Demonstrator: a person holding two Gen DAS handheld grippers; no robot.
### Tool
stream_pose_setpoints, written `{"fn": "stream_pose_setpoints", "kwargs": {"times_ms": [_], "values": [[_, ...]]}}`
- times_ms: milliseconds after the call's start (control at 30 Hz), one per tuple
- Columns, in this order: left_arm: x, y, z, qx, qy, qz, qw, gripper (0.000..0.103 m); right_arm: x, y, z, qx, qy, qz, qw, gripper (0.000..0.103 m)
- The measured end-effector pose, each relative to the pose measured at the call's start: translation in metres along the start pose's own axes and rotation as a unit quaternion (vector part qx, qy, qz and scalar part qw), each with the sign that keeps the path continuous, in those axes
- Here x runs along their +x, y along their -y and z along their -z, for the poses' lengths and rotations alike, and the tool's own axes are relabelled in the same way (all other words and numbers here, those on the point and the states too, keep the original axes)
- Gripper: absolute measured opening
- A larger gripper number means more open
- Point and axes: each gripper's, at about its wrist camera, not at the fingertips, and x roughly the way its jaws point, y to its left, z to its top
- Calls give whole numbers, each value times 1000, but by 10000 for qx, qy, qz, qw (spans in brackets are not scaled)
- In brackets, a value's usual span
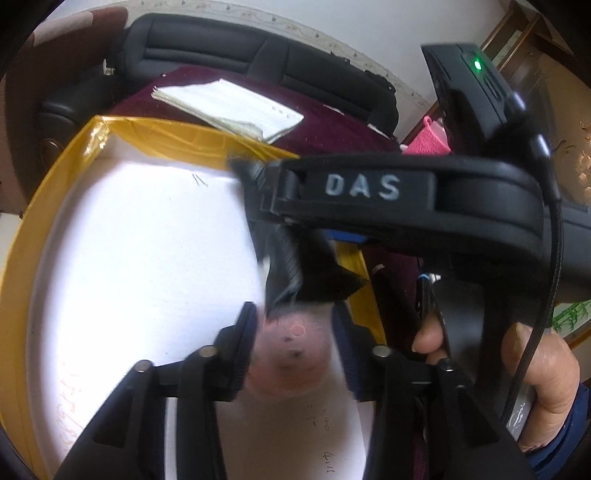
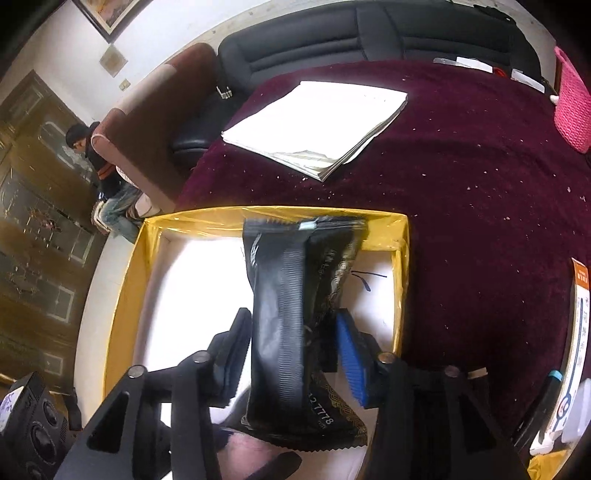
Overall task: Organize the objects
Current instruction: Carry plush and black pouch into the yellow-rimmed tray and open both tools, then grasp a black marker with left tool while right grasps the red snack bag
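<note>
A black foil packet [image 2: 291, 314] with a crimped seam hangs lengthwise between the jaws of my right gripper [image 2: 291, 317], over a white box with a yellow rim [image 2: 125, 280]. The blue pad [image 2: 351, 358] stands a little off the packet, so this gripper is open around it. In the left wrist view my left gripper [image 1: 293, 314] is open around a blurred pale pink rounded object [image 1: 291, 354] over the same box [image 1: 74, 162]. The black packet [image 1: 295, 273] dangles just beyond it, under a black housing marked DAS [image 1: 369, 188] held by a hand [image 1: 539, 376].
The box lies on a maroon cloth [image 2: 480, 184]. Behind it lie a stack of white papers [image 2: 317, 125], a black cushioned seat [image 2: 369, 29] and a pink basket [image 2: 572, 107]. An orange-and-white carton [image 2: 580, 314] is at the right edge. A person sits far left [image 2: 110, 177].
</note>
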Motion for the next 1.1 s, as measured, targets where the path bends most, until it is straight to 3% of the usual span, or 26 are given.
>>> {"fn": "stream_pose_setpoints", "kwargs": {"times_ms": [67, 267, 400, 500, 567, 633, 767, 833, 900, 967, 1100], "values": [[-3, -2, 0, -61, 85, -2, 9999, 62, -5, 1, 1, 35, 78, -50, 10000, 60], [-24, 2, 3, -37, 425, 132, 9990, 64, -40, 5, 18, 181, 376, -117, 9991, 62], [-42, 14, 0, 219, 786, 220, 9964, 67, -91, 18, 54, 323, 625, -319, 9970, 64], [-50, 39, 3, 612, 814, 393, 9940, 72, -136, 36, 88, 395, 786, -566, 9945, 67], [-51, 58, 8, 987, 715, 545, 9910, 73, -165, 50, 109, 337, 853, -769, 9928, 68], [-53, 73, 18, 1325, 654, 718, 9864, 73, -201, 71, 134, 458, 1207, -866, 9878, 70], [-47, 113, 45, 2006, 43, 1492, 9682, 73, -251, 107, 186, 679, 1743, -419, 9815, 76], [-41, 134, 67, 2377, -390, 1833, 9531, 72, -264, 121, 207, 738, 1899, -150, 9789, 76], [-32, 150, 87, 2650, -719, 1844, 9437, 66, -274, 133, 230, 810, 2072, 231, 9747, 76], [-24, 162, 111, 2955, -1059, 1722, 9337, 40, -280, 143, 242, 876, 2085, 251, 9738, 76], [-2, 169, 125, 3105, -1274, 1340, 9324, 38, -286, 158, 260, 1019, 2026, 158, 9738, 76]]}}
